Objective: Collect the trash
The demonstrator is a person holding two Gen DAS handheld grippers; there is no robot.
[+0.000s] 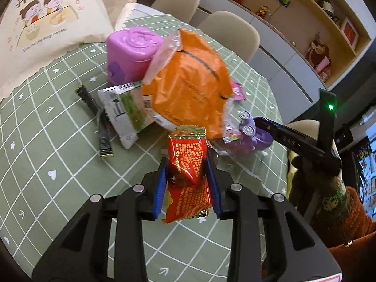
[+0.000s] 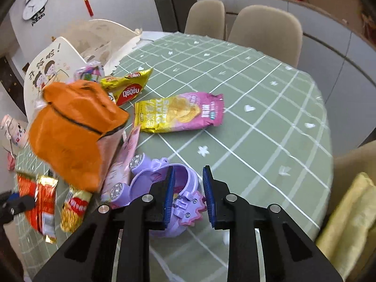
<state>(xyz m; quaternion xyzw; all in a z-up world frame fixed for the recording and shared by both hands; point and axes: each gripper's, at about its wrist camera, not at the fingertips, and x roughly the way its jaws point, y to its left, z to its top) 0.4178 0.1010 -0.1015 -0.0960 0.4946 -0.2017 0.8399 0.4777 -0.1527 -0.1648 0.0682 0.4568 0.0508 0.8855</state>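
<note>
My left gripper [image 1: 186, 162] is shut on a red snack wrapper [image 1: 188, 176], held above the green checked tablecloth [image 1: 58, 141]. Ahead of it an orange wrapper [image 1: 188, 82] stands up out of a small purple toy bin [image 1: 249, 136]. My right gripper [image 2: 189, 178] grips the rim of that purple bin [image 2: 155, 183], one pad inside and one outside. The orange wrapper [image 2: 72, 129] also shows in the right wrist view, blurred. A pink-and-yellow chip bag [image 2: 181, 112], a yellow-red wafer wrapper [image 2: 129, 87] and a red-yellow wrapper [image 2: 72, 206] lie on the table.
A pink lidded box [image 1: 131, 54], a white-green packet [image 1: 127, 110] and a dark thin wrapper [image 1: 94, 117] lie ahead of the left gripper. A cream cartoon bag [image 1: 47, 30] stands far left. Beige chairs [image 2: 265, 30] ring the table's far side.
</note>
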